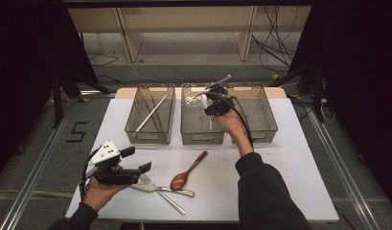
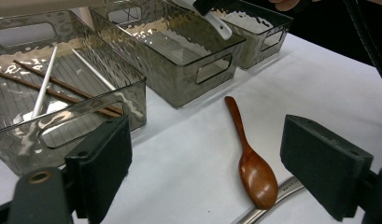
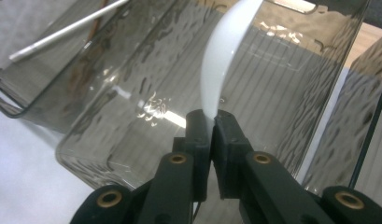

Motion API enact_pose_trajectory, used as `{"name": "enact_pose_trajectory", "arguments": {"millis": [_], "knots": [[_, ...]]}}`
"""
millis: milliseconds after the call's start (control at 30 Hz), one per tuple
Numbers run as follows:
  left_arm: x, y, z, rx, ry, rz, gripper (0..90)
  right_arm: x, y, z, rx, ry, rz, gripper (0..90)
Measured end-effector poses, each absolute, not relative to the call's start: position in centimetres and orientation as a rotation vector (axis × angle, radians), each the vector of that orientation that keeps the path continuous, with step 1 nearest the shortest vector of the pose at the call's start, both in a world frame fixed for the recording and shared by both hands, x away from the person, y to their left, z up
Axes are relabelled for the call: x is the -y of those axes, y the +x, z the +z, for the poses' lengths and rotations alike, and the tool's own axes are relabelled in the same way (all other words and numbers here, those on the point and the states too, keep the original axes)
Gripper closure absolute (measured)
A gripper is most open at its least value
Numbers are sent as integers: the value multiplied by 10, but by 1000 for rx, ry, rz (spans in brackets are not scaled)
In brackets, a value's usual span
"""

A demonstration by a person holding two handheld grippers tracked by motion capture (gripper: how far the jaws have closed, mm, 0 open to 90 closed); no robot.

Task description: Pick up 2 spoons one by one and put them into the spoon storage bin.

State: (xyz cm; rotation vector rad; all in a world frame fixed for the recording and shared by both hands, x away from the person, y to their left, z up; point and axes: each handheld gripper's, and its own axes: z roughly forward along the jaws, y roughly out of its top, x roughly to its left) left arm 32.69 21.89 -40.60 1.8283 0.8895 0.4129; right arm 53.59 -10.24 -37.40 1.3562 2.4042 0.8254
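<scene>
My right gripper [image 1: 212, 104] hangs over the middle clear bin [image 1: 201, 140], shut on the handle of a white spoon [image 3: 223, 65]. In the right gripper view its jaws [image 3: 211, 122] pinch the spoon's end, and the spoon reaches out over the bin's ribbed floor. The left gripper view shows the white spoon [image 2: 219, 25] at the top, above that bin [image 2: 179, 88]. My left gripper [image 1: 137, 159] rests open at the table's near left with nothing between its jaws [image 2: 212, 158]. A brown wooden spoon [image 1: 189, 171] [image 2: 254, 168] lies just ahead of it.
The left bin [image 1: 150, 136] holds white and brown chopsticks [image 1: 153, 112] [image 2: 44, 84]. The right bin [image 1: 265, 120] stands beside the middle one. A fork [image 1: 150, 183] and another metal utensil [image 1: 177, 191] lie crossed on the white table [image 1: 289, 182] near my left gripper.
</scene>
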Motion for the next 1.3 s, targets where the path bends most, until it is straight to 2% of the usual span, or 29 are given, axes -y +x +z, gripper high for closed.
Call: {"name": "enact_pose_trajectory", "arguments": {"millis": [167, 233, 267, 500, 633, 800, 967, 1300], "knots": [[-218, 327, -406, -889, 1831, 412, 164, 100, 540, -379, -2418, 1368, 797, 838], [-218, 327, -406, -888, 1833, 413, 164, 100, 541, -380, -2418, 1379, 830, 715], [-219, 327, -406, -889, 1831, 413, 164, 100, 540, -379, -2430, 1376, 854, 686], [-219, 326, -405, -891, 1830, 418, 164, 102, 523, -368, -2484, 1272, 961, 519], [-219, 327, -406, -893, 1833, 418, 164, 103, 502, -363, -2521, 1185, 1019, 455], [-217, 326, -406, -897, 1832, 424, 163, 106, 478, -370, -2564, 1114, 1017, 407], [-218, 327, -406, -903, 1824, 423, 162, 113, 459, -383, -2574, 1106, 1025, 401], [-218, 326, -406, -898, 1826, 422, 162, 107, 439, -402, -2600, 1071, 1026, 371]]}}
